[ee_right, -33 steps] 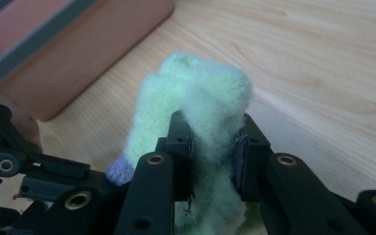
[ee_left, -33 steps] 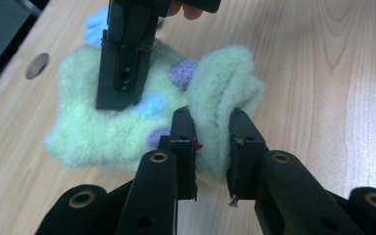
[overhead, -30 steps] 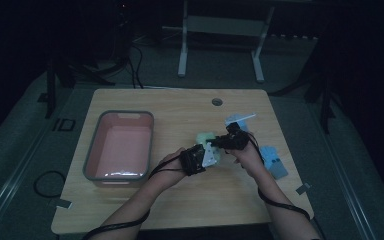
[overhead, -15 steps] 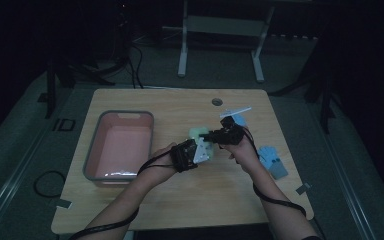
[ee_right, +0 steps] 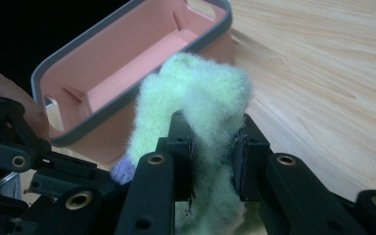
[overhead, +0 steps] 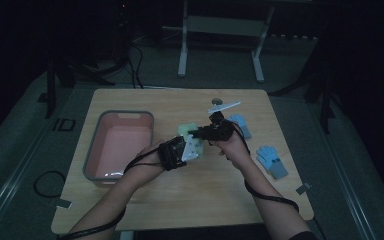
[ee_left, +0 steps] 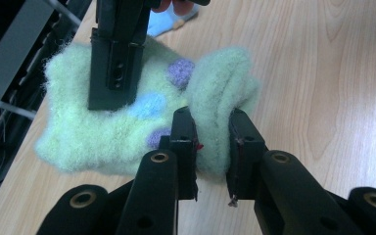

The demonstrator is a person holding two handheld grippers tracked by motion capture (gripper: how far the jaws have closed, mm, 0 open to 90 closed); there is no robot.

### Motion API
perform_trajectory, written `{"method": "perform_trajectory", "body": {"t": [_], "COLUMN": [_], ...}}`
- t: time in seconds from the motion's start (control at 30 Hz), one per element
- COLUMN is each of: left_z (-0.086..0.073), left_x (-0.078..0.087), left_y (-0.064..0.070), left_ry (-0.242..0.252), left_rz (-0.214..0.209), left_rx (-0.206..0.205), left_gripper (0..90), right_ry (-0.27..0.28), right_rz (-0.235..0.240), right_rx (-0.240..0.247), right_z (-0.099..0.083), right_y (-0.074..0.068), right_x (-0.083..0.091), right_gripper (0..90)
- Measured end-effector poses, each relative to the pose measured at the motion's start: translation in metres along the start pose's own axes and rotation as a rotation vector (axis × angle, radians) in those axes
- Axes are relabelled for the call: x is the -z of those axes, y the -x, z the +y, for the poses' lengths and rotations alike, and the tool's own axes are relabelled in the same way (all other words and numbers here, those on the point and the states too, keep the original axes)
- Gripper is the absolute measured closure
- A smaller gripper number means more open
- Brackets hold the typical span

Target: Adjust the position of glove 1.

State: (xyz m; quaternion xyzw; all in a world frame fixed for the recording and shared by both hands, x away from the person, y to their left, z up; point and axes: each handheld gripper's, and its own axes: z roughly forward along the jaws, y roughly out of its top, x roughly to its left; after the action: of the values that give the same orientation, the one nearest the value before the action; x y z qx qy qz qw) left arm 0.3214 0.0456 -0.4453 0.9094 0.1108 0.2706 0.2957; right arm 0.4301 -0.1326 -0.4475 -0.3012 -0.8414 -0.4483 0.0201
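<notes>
High view: the left gripper [overhead: 180,150] and right gripper [overhead: 214,131] meet at table centre over a pale green fuzzy knitted glove with blue and purple dots [overhead: 186,131]. A pink plastic bin with grey rim [overhead: 96,150] lies at 9 o'clock of it, and two light blue knitted gloves [overhead: 272,160] at 3 o'clock.

Left gripper view: the jaws are clamped on a raised fold of the green glove [ee_left: 127,117], which lies on the wooden table [ee_left: 333,73]; the right gripper stands at 11 o'clock on the same cloth.

Right gripper view: the jaws pinch a bunched ridge of the green glove [ee_right: 200,98], with the bin [ee_right: 127,63] close behind at 11 o'clock. The glove likely handles light, limp and compressible, best gripped at thick folds. Open tabletop lies toward 3 o'clock.
</notes>
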Motion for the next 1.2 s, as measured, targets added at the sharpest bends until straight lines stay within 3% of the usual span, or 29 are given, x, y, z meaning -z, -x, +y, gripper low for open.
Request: {"method": "perform_trajectory", "body": {"t": [0.57, 1.2], "left_z": [-0.031, -0.085], "left_x": [0.029, 0.073], "left_y": [-0.012, -0.028], "left_ry": [-0.024, -0.075], "left_rz": [0.005, 0.049], "left_rx": [0.022, 0.078], "left_gripper": [77.1, 77.1], "right_ry": [-0.020, -0.035], "right_rz": [0.037, 0.088], "right_rx": [0.036, 0.086], "right_z": [0.022, 0.057], "right_y": [-0.025, -0.066], "right_x": [-0.035, -0.089], "right_gripper": [73.6, 73.6]}}
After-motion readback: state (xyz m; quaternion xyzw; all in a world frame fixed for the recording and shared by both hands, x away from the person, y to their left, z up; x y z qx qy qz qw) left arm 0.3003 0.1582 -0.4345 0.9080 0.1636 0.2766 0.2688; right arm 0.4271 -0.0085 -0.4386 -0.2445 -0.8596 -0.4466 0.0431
